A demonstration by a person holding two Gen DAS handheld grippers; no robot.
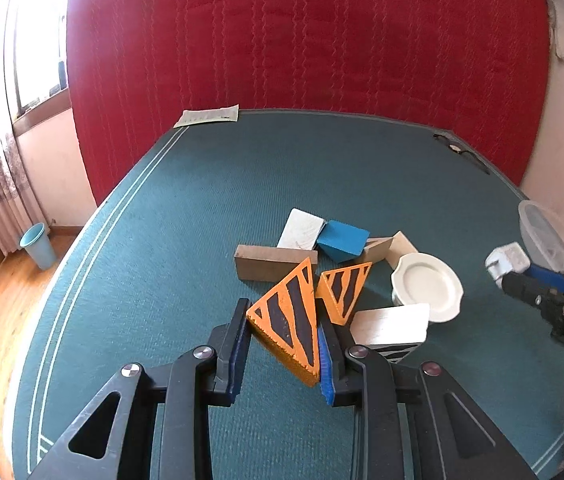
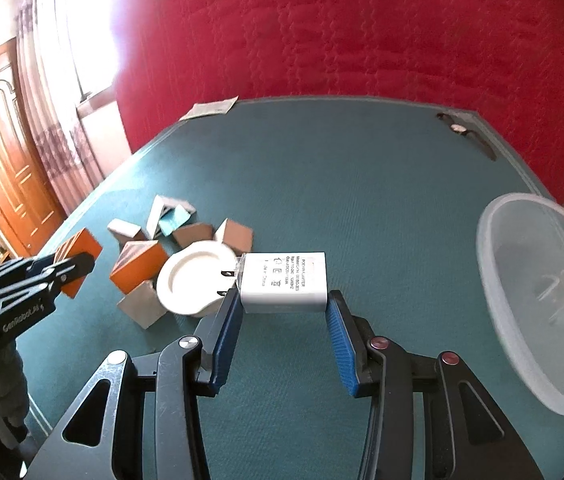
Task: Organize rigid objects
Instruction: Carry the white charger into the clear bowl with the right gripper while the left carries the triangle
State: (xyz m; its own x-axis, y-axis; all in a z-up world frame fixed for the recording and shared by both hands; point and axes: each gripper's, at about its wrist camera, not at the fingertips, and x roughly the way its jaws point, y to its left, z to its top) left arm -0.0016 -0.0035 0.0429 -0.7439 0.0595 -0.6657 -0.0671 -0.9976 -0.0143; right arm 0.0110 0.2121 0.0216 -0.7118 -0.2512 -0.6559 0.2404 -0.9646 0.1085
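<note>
Orange with black stripes, a triangular wedge [image 1: 288, 320] sits between the blue pads of the left gripper [image 1: 284, 344] in the left wrist view, both pads pressed to its sides, the jaws closed partway around it. Beyond it, near the middle of the green table [image 1: 161, 220], lies a heap of blocks: a second striped wedge [image 1: 344, 290], a brown bar [image 1: 269, 266], a blue block [image 1: 342, 240], a white block [image 1: 302, 228] and a pale slab [image 1: 392, 324]. A small white plate [image 1: 428, 286] rests at the heap's right side. Toward the table's right edge the right gripper [image 1: 522, 276] carries a white power adapter [image 1: 508, 262], with a clear plastic container [image 1: 550, 236] just behind it.

From the right wrist view, the right gripper [image 2: 284, 300] clamps the white power adapter [image 2: 284, 282] at the fingertips, jaws fairly wide and closed against its two sides, prongs pointing left over the white plate [image 2: 189, 280]. The clear plastic container [image 2: 542, 304] stands tilted at the table's right edge. At left the left gripper [image 2: 69, 270] holds the orange wedge [image 2: 81, 264] beside the heap of blocks. A sheet of paper [image 2: 209, 108] lies at the far left corner, and a wristwatch [image 2: 462, 132] lies near the far right corner.
</note>
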